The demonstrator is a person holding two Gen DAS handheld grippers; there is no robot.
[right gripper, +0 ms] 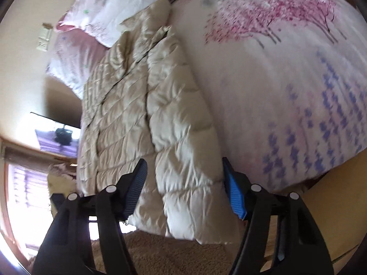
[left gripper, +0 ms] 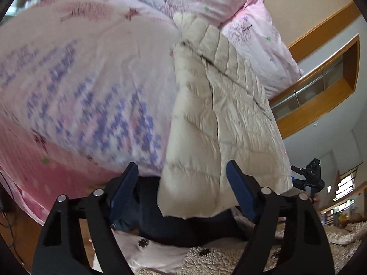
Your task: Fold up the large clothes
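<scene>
Left wrist view: quilted cream jacket (left gripper: 220,119) on bed (left gripper: 87,73), hem overhanging near edge; left gripper (left gripper: 183,188) apart around hem, unclamped.
Right wrist view: right gripper (right gripper: 183,183) apart, astride hem. Sleeves apparently folded inward; crosswise fold outstanding.

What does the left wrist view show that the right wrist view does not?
Only the left wrist view: the right gripper past the jacket's far edge, a wooden frame and dark cloth under the hem. Only the right wrist view: a pink tree print and a wall switch. Both: the cream jacket on the floral bedding, hem hanging over the bed edge between open jaws, pads not pressing it.
</scene>
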